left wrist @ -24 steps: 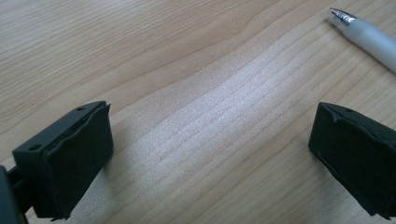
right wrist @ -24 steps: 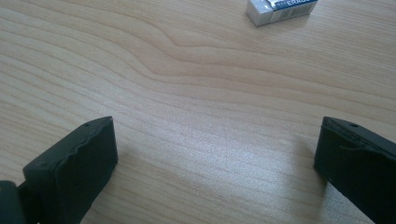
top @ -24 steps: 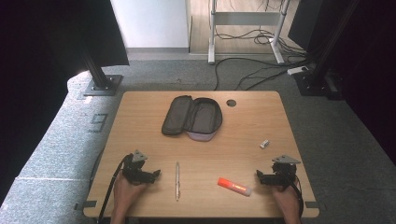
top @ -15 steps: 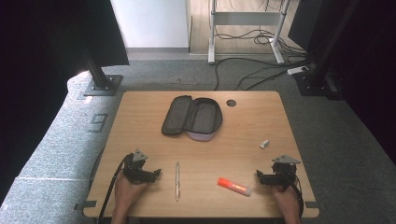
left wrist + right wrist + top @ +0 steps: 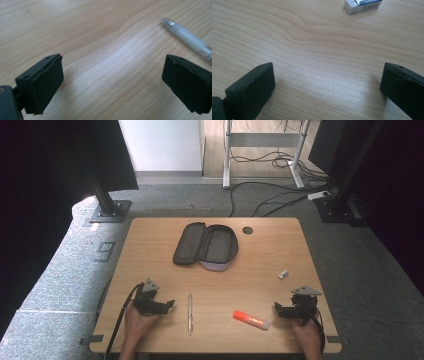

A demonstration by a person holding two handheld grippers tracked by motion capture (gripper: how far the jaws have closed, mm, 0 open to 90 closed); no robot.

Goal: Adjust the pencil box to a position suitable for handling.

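An open dark pencil case (image 5: 206, 244) lies at the far middle of the wooden table (image 5: 150, 250). A slim silver pen (image 5: 190, 313) lies near the front, right of my left gripper (image 5: 169, 305), and its tip (image 5: 186, 36) reaches into the left gripper view. An orange marker (image 5: 251, 319) lies left of my right gripper (image 5: 278, 309). A small white eraser (image 5: 283, 274) sits beyond the right gripper, and the same eraser (image 5: 362, 5) appears at the top of the right gripper view. Both grippers (image 5: 112, 85) (image 5: 328, 87) rest low over bare wood, open and holding nothing.
A round cable hole (image 5: 247, 230) is in the table's far edge. Grey carpet surrounds the table, with cables (image 5: 270, 200) and stand bases (image 5: 110, 212) on the floor behind it. Bare wood lies between the pen and the pencil case.
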